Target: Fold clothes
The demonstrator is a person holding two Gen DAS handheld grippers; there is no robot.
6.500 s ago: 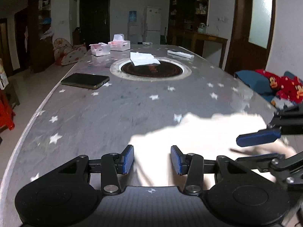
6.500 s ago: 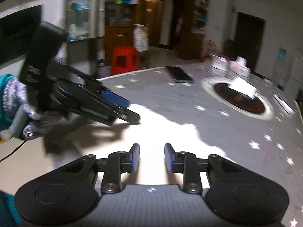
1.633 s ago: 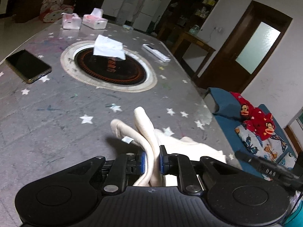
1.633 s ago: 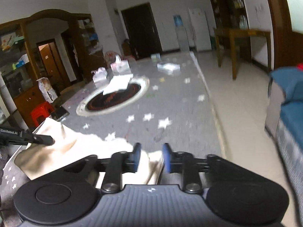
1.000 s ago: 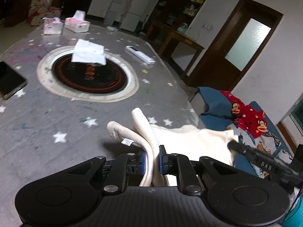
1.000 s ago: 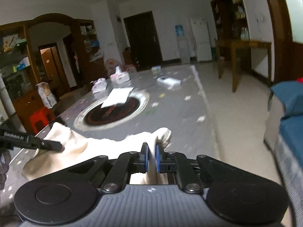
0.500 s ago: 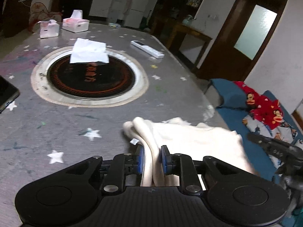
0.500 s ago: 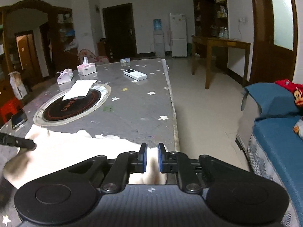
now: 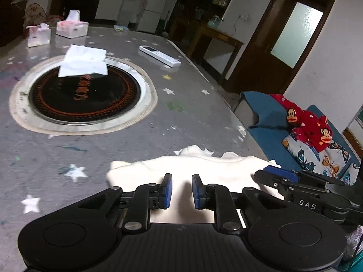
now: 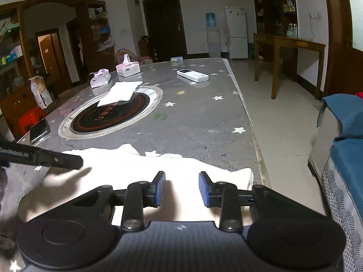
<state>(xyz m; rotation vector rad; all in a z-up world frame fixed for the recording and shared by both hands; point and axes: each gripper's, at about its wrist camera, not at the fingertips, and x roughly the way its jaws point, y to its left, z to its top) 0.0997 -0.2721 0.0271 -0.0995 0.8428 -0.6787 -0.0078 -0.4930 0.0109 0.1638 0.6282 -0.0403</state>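
A cream garment lies flat on the grey star-patterned table, near its front right corner. My left gripper is open just above the garment's near part, holding nothing. My right gripper is open over the same garment, also empty. The right gripper's fingers show at the right of the left wrist view. One left finger reaches in from the left of the right wrist view.
A round black hotplate with a white cloth on it sits mid-table. Beyond are a remote and two tissue boxes. A phone lies at the left. The table's right edge drops to floor; a blue sofa stands there.
Both grippers have opened and let go of the garment's folded edges. The garment now lies flat on the table instead of being held up.
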